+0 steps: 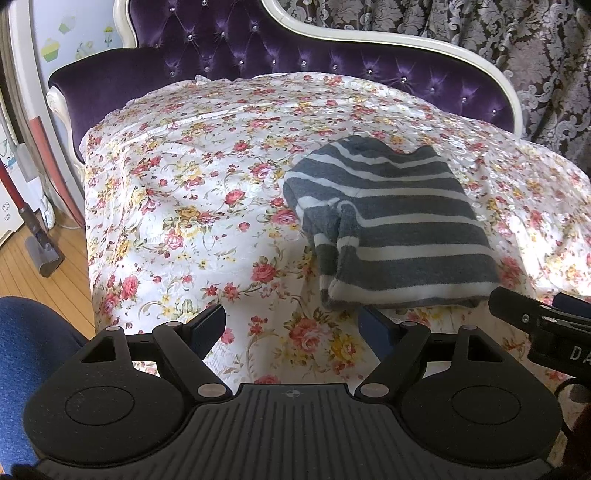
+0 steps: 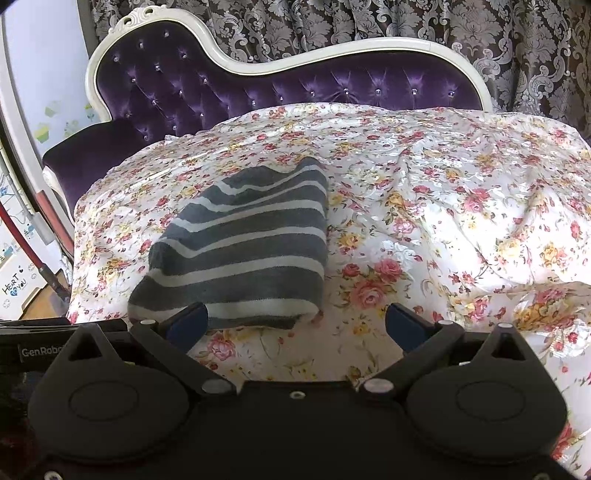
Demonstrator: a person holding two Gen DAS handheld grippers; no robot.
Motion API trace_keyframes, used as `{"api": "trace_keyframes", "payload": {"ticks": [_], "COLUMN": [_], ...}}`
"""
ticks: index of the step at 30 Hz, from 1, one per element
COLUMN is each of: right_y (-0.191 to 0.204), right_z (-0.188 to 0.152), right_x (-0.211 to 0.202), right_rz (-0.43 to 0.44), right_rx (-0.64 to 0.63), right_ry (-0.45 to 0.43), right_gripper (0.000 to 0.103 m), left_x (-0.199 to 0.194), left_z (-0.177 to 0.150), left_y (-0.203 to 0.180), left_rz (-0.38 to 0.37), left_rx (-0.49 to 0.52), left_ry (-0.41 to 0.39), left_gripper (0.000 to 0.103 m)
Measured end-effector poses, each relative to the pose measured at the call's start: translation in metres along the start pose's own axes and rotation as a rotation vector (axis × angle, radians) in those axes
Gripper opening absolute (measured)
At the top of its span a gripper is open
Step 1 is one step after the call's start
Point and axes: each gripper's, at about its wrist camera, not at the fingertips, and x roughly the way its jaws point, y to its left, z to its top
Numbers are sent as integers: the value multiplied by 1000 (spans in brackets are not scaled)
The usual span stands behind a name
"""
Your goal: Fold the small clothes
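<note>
A small grey and white striped garment (image 1: 391, 232) lies folded in a compact bundle on the floral sheet (image 1: 192, 192). It also shows in the right wrist view (image 2: 243, 247). My left gripper (image 1: 293, 325) is open and empty, just short of the bundle's near left corner. My right gripper (image 2: 295, 323) is open and empty, its left fingertip (image 2: 188, 319) at the bundle's near edge. The right gripper's body shows at the right edge of the left wrist view (image 1: 535, 321).
The sheet covers a purple tufted chaise with a white frame (image 2: 258, 70). Patterned curtains (image 2: 480, 33) hang behind. At the left are a wooden floor (image 1: 33, 266) and a vacuum cleaner (image 1: 33, 229). A blue-clad knee (image 1: 29, 332) sits at lower left.
</note>
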Motion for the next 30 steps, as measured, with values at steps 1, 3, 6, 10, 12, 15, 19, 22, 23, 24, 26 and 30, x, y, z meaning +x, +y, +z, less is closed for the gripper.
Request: {"api": "trace_keyframes", "payload": {"ticks": [1, 3, 6, 10, 12, 15, 19, 22, 23, 24, 26, 30], "right_y": [0, 1, 2, 4, 4, 4, 4, 4, 4, 4, 4, 4], "right_z": [0, 0, 0, 1, 1, 1, 1, 1, 1, 1, 1, 1], "right_x": [0, 1, 1, 2, 3, 3, 3, 4, 5, 5, 5, 5], "right_rz": [0, 1, 4, 5, 5, 6, 6, 7, 7, 7, 7, 7], "right_rx": [0, 0, -3, -7, -8, -8, -8, -8, -8, -7, -7, -9], "right_ry": [0, 0, 1, 4, 6, 7, 7, 9, 10, 10, 10, 10], "right_gripper": [102, 102, 102, 102, 102, 102, 102, 102, 102, 102, 102, 102], "left_x": [0, 0, 0, 1, 1, 1, 1, 2, 3, 3, 4, 4], "left_z": [0, 0, 0, 0, 0, 0, 0, 0, 0, 0, 0, 0], "left_y": [0, 0, 0, 0, 0, 2, 1, 1, 1, 0, 0, 0], "left_rz": [0, 1, 0, -2, -1, -1, -2, -4, -5, -5, -5, -5], "left_rx": [0, 1, -2, -3, -3, -5, -4, -3, -3, -3, -3, -3], "left_ry": [0, 0, 0, 2, 2, 2, 2, 5, 6, 7, 8, 8], "left_gripper": [78, 78, 78, 78, 78, 78, 78, 78, 78, 78, 78, 78]}}
